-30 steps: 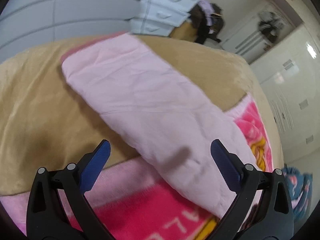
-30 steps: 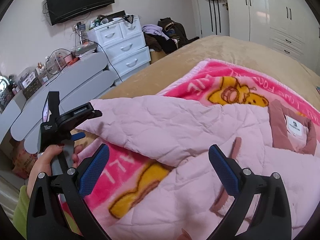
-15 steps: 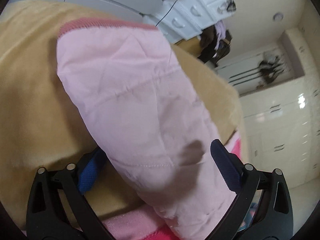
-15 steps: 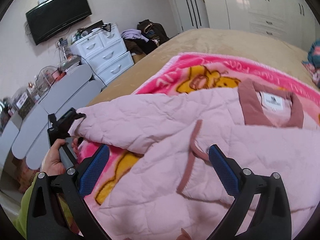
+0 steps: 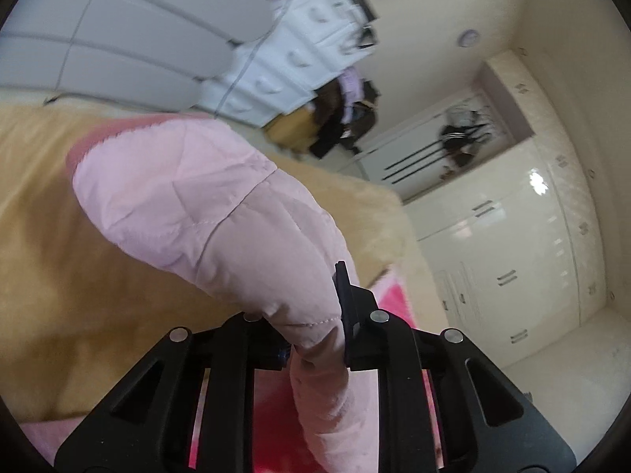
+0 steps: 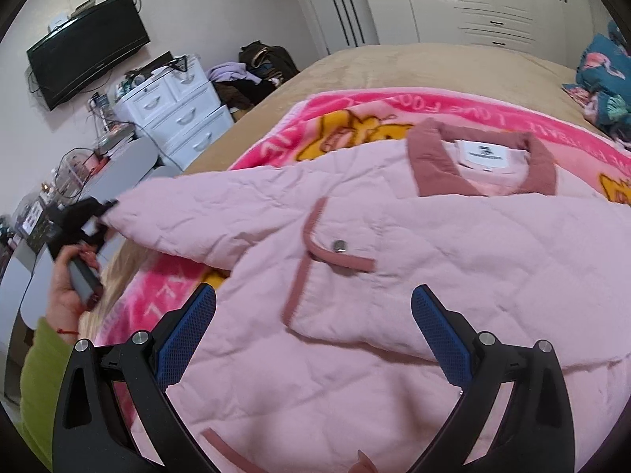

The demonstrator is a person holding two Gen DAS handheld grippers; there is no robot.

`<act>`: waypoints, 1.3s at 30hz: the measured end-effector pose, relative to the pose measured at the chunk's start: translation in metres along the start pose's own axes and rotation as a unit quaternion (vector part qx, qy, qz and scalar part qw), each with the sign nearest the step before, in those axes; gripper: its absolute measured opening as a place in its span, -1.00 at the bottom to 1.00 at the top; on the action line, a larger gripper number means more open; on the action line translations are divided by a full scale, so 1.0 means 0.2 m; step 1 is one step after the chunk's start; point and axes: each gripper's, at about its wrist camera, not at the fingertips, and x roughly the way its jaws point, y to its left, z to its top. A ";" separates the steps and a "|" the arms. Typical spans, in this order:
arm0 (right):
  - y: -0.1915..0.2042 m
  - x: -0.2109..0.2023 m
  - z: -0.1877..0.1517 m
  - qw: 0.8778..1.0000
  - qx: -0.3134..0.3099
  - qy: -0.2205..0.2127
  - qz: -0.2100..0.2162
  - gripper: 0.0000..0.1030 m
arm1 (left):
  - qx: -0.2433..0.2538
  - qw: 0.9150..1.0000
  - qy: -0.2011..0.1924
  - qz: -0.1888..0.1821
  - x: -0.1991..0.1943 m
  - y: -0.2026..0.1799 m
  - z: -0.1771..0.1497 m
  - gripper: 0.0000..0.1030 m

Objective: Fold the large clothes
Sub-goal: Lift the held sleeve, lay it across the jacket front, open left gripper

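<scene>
A pale pink quilted jacket [image 6: 414, 260] with a dusty-rose collar [image 6: 481, 165] lies spread on a bright pink cartoon blanket [image 6: 355, 118] on the bed. Its sleeve [image 5: 205, 205] runs out over the tan bedspread, the rose cuff at the far end. My left gripper [image 5: 311, 315] is shut on the sleeve, the cloth bunched between its jaws; it also shows in the right wrist view [image 6: 79, 228] at the sleeve's end, held in a hand. My right gripper [image 6: 313, 327] is open and empty, hovering over the jacket's front near the chest pocket [image 6: 335, 252].
The tan bedspread [image 5: 79, 276] covers the bed. A white drawer unit [image 6: 177, 114] and a wall TV [image 6: 86, 47] stand to the left. White wardrobes [image 6: 473, 0] line the far wall. A blue patterned cloth [image 6: 603, 75] lies at the bed's far right.
My left gripper has closed on the sleeve, which it was open around before. My right gripper has moved in over the jacket's front and stays open.
</scene>
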 end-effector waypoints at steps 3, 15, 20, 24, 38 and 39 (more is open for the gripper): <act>-0.06 -0.08 0.00 1.000 0.007 -0.011 -0.011 0.92 | 0.024 0.999 -0.009 -0.026 -0.07 -0.14 -0.02 -0.79; -0.22 -0.33 -0.05 0.998 0.032 -0.044 -0.023 0.92 | 0.143 0.983 -0.020 -0.114 -0.32 -0.65 -0.21 -0.79; -0.31 -0.42 -0.09 0.996 0.056 -0.057 -0.032 0.92 | 0.172 0.974 -0.012 -0.146 -0.40 -0.77 -0.32 -0.79; -0.38 -0.47 -0.13 0.995 0.071 -0.064 -0.038 0.92 | 0.196 0.967 -0.007 -0.165 -0.47 -0.85 -0.39 -0.79; -0.59 -0.59 -0.23 0.987 0.133 -0.087 -0.040 0.92 | 0.318 0.911 0.026 -0.260 -0.60 -1.17 -0.78 -0.79; -0.61 -0.60 -0.24 0.985 0.139 -0.091 -0.041 0.92 | 0.330 0.906 0.029 -0.265 -0.59 -1.20 -0.81 -0.79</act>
